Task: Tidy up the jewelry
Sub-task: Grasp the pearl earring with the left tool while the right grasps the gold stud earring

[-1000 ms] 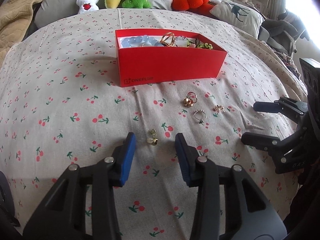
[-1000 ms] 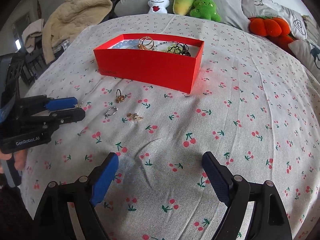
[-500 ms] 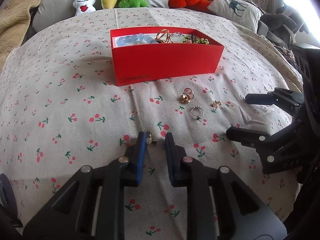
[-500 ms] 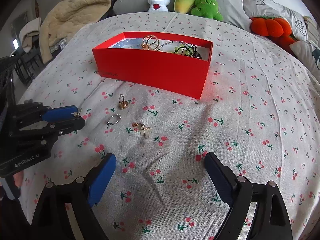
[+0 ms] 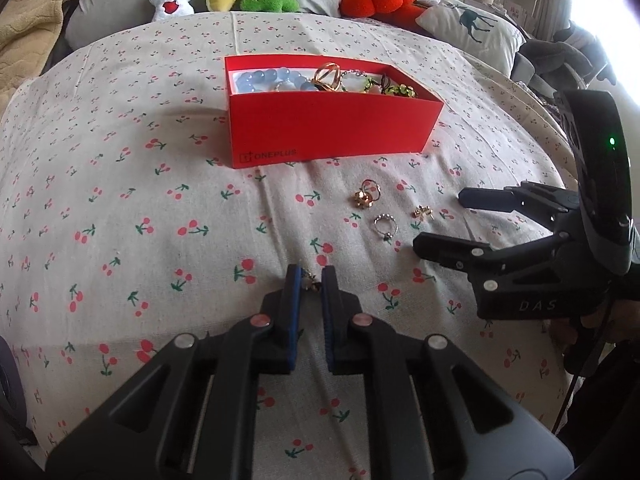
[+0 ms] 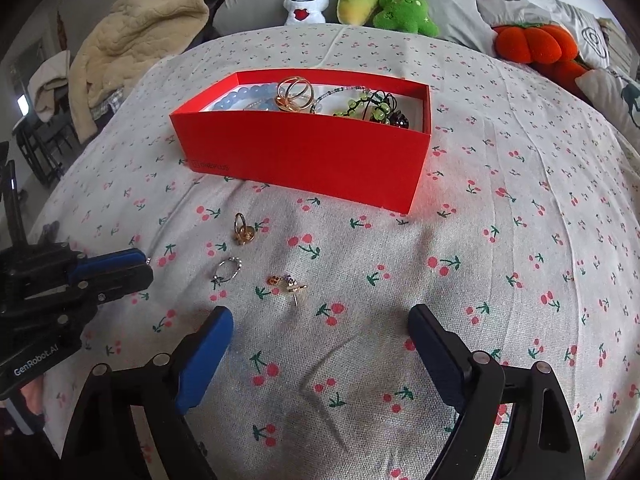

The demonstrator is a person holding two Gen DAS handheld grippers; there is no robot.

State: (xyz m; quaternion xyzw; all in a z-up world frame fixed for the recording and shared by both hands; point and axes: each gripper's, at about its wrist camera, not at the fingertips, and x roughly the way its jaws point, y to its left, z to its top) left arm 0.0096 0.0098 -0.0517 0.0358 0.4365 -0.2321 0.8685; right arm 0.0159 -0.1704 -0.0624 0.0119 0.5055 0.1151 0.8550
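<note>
Bedspread (image 5: 120,208), cherry print, fills both views; its edges are cut off by the fisheye rim. Plush toys (image 6: 360,0) and a tan blanket (image 6: 140,36) sit at the far end, partly out of frame.

Red box (image 5: 332,128) sits mid-bed, open top. Inside: blue beads (image 5: 264,80), a gold ring piece (image 6: 294,94), green beads (image 6: 360,106). The near wall hides the lower contents.

Right gripper (image 6: 320,344): jaws wide and closing, only cloth between them, low over the bedspread. An earring stud (image 6: 290,285) lies just ahead of it.

Left gripper (image 5: 308,284): jaws nearly together, pinching a small earring (image 5: 309,282) at the tips, on the cloth. The pads cover most of it, so its shape is hard to make out.

Loose on the cloth between the box and the grippers: a gold ring (image 5: 367,197) and a silver hoop (image 5: 385,226).
</note>
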